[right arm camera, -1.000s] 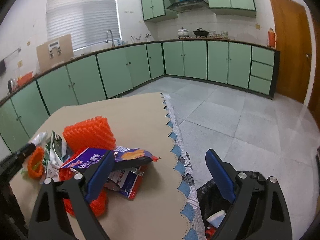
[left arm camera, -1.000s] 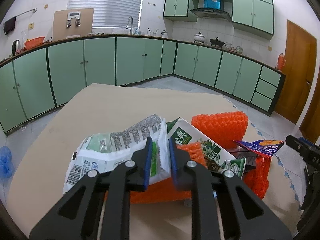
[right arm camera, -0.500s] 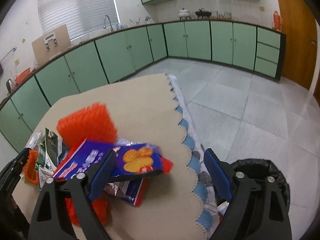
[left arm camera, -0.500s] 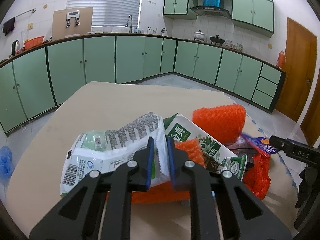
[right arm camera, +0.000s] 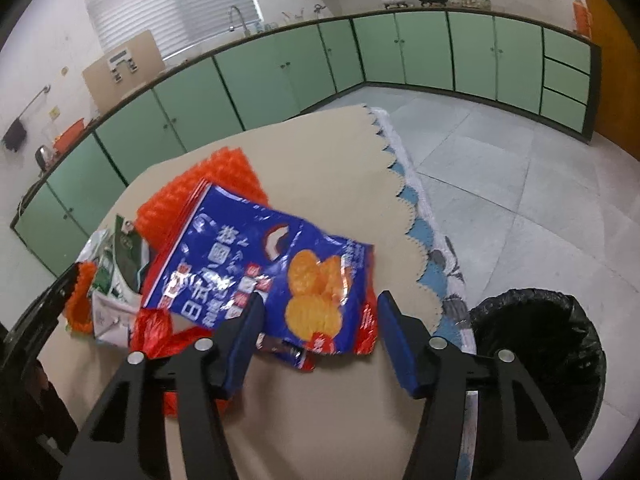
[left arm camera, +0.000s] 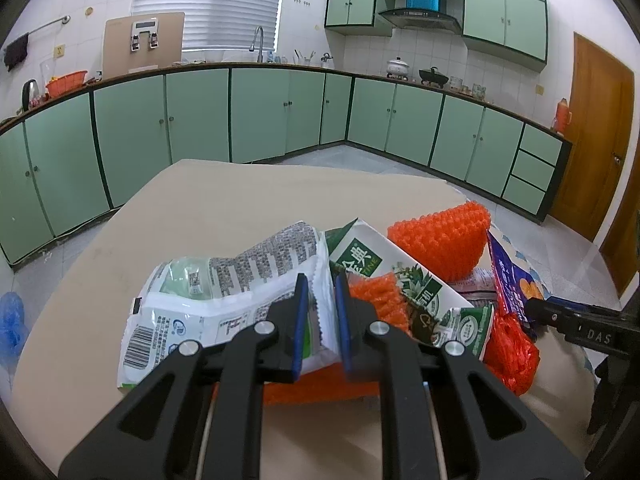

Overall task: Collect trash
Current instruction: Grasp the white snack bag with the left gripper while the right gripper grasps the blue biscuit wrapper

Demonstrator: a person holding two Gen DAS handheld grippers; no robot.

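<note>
A pile of trash lies on the tan table (left arm camera: 224, 208). My left gripper (left arm camera: 320, 292) is shut on the edge of a white and green snack bag (left arm camera: 224, 280). Beside it lie a green milk carton (left arm camera: 380, 268), an orange foam net (left arm camera: 440, 240) and a red mesh bag (left arm camera: 508, 348). In the right wrist view my right gripper (right arm camera: 320, 312) straddles the lower edge of a blue chip bag (right arm camera: 256, 256). Its jaws are closing, with the bag between them and a gap left at the right pad. The blue bag (left arm camera: 508, 276) also shows in the left wrist view.
A bin with a black liner (right arm camera: 540, 344) stands on the tiled floor just past the table's scalloped right edge (right arm camera: 404, 200). Green kitchen cabinets (left arm camera: 260, 112) run along the far walls. A wooden door (left arm camera: 592, 132) is at the right. A blue bag (left arm camera: 10, 320) lies on the floor at left.
My right gripper has dropped toward the blue chip bag and tipped downward, and its jaws have narrowed around the bag's edge. The left gripper keeps its hold and has not moved.
</note>
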